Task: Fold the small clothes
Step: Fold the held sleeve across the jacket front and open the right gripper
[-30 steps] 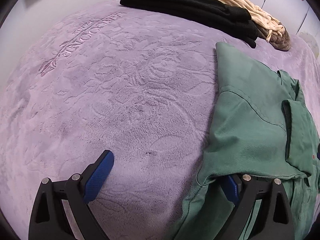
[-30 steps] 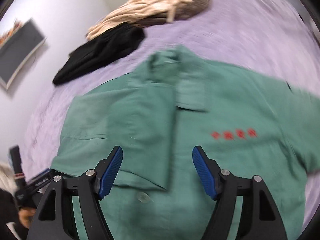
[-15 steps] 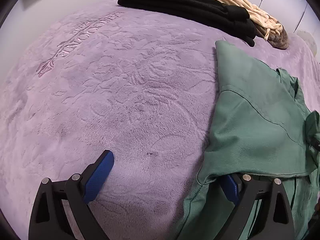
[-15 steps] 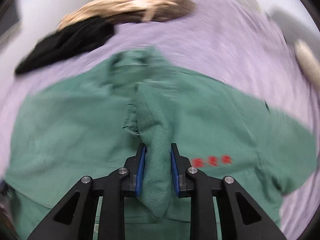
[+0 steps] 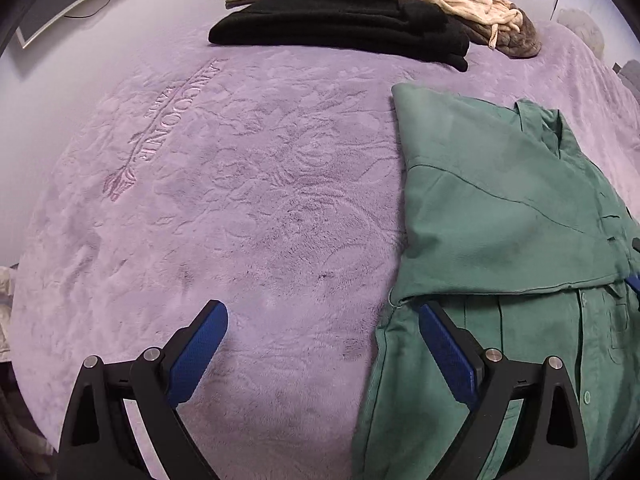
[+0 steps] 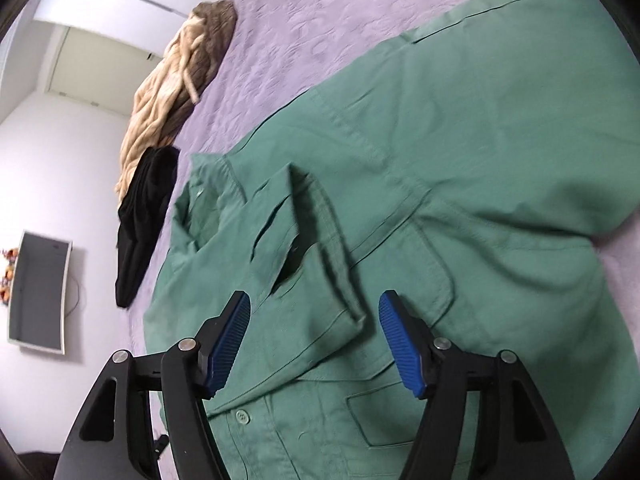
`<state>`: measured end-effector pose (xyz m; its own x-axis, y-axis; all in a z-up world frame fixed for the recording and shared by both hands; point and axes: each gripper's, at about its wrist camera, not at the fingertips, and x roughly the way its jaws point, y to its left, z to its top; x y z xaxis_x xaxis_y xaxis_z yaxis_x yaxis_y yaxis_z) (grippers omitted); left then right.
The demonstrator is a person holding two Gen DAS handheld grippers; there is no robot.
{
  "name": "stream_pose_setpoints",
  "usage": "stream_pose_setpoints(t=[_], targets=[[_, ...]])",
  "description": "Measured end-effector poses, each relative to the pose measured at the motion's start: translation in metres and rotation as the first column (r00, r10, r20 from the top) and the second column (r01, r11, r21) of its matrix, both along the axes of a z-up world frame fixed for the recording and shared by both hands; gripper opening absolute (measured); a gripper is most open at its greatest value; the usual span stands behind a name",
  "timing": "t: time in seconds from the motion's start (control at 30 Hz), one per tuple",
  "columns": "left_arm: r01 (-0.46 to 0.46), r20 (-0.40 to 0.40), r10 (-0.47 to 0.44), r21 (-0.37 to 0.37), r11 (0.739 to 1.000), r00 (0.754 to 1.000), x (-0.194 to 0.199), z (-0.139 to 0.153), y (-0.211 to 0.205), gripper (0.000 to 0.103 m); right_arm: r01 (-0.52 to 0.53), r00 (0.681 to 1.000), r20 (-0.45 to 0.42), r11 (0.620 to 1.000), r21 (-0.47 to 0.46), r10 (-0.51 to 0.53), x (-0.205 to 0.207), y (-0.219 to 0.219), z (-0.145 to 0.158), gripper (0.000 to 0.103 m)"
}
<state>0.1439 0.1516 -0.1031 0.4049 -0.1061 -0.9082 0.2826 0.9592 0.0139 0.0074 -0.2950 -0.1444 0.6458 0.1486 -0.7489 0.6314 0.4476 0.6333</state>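
- The right gripper (image 6: 314, 334) has its jaws spread and holds nothing; the cuff end of the folded-in sleeve (image 6: 320, 248) lies between them, just beyond the blue pads.
- That sleeve's long axis runs from the jaws up and away toward the collar, so it lies nearly in line with the right gripper.
- The left gripper (image 5: 322, 350) also has its jaws spread wide and empty; its right pad sits at the left edge of the green shirt (image 5: 500, 216), its left pad over bare bed (image 5: 240, 200).
- The shirt lies flat on the bed, to the right of the left gripper and directly under the right one.
- Judged from this, the right gripper is nearer for the remaining sleeve.
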Motion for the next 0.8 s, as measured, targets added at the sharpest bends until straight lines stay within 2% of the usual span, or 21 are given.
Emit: stream_pose_setpoints(t=[0.03,0.07,0.1,0.13,0.2,0.4,0.43,0.47,0.5,0.53,0.6,0.8], targets=[[-0.008,0.011,0.008,-0.002,1.000,1.000,-0.001,0.004,-0.003,0.097,-0.018,0.999,-0.035,0.999,-0.027,0.017,0.010,0.003,-0.003,0.070],[-0.011,0.016,0.011,-0.003,1.000,1.000,-0.001,0.007,-0.006,0.097,-0.029,0.997,-0.068,0.998,-0.050,0.026,0.015,0.005,-0.005,0.056],[-0.007,0.020,0.007,-0.004,1.000,1.000,0.000,0.008,-0.014,0.097,-0.035,0.994,-0.109,0.996,-0.082,0.026,0.017,0.006,-0.007,0.038],[0.001,0.021,-0.001,-0.001,1.000,1.000,0.000,0.008,-0.023,0.097,-0.038,0.989,-0.147,0.994,-0.099,0.024,0.017,0.006,-0.010,0.014],[0.025,0.024,-0.025,0.009,1.000,0.999,0.000,0.007,-0.042,0.097,-0.011,0.993,-0.120,0.999,-0.052,0.004,0.008,0.002,-0.013,0.014],[0.128,-0.011,-0.128,-0.024,0.991,0.992,-0.025,0.002,-0.108,0.097,-0.016,0.996,-0.090,1.000,-0.015,0.015,-0.029,-0.011,-0.005,0.016],[0.149,-0.019,-0.149,-0.024,0.989,0.989,-0.032,0.001,-0.119,0.097,-0.008,0.997,-0.075,1.000,0.000,0.008,-0.039,-0.016,-0.004,0.023],[0.173,-0.028,-0.173,-0.022,0.985,0.984,-0.039,-0.001,-0.131,0.097,0.001,0.998,-0.064,1.000,0.012,0.000,-0.050,-0.021,-0.002,0.040],[0.200,-0.036,-0.200,-0.019,0.980,0.979,-0.046,-0.003,-0.143,0.097,0.013,0.999,-0.050,1.000,0.024,-0.012,-0.061,-0.026,0.000,0.050],[0.222,-0.040,-0.222,-0.016,0.975,0.974,-0.053,-0.004,-0.155,0.097,0.031,0.999,-0.032,0.999,0.034,-0.030,-0.074,-0.033,0.002,0.067],[0.263,-0.050,-0.263,-0.012,0.965,0.964,-0.068,-0.007,-0.179,0.097,0.060,0.998,-0.003,0.997,0.041,-0.060,-0.097,-0.049,0.007,0.069],[0.343,-0.080,-0.345,-0.030,0.939,0.935,-0.104,-0.012,-0.247,0.097,0.178,0.984,0.014,0.983,0.053,-0.179,-0.156,-0.106,0.017,0.069]])
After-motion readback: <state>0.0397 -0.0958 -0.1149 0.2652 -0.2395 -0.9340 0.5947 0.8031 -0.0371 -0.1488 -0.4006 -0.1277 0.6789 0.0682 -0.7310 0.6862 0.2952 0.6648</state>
